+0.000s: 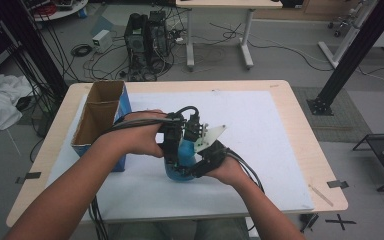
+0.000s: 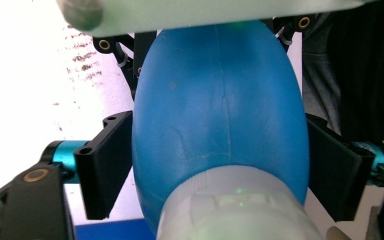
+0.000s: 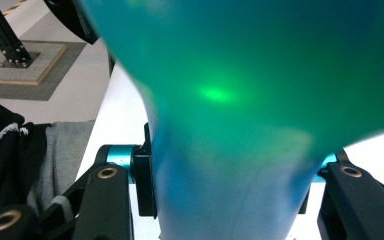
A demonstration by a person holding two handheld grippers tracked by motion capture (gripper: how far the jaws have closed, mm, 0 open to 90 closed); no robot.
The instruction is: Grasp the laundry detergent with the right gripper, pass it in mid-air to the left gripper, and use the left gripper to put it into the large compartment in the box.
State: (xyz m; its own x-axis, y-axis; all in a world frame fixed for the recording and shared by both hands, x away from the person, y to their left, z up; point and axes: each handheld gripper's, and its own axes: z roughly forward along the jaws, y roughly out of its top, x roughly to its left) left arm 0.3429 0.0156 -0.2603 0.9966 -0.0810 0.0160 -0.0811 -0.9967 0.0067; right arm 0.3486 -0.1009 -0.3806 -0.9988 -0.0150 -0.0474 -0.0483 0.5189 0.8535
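Both grippers were closed on the blue bulb (image 1: pixel 181 167), which stood on the white board (image 1: pixel 260 150) near the table's middle. The left gripper (image 1: pixel 172 145) squeezed its wide body (the right gripper (image 1: pixel 207 160) its narrower end). A cardboard box (image 1: pixel 100 117) stood beside.
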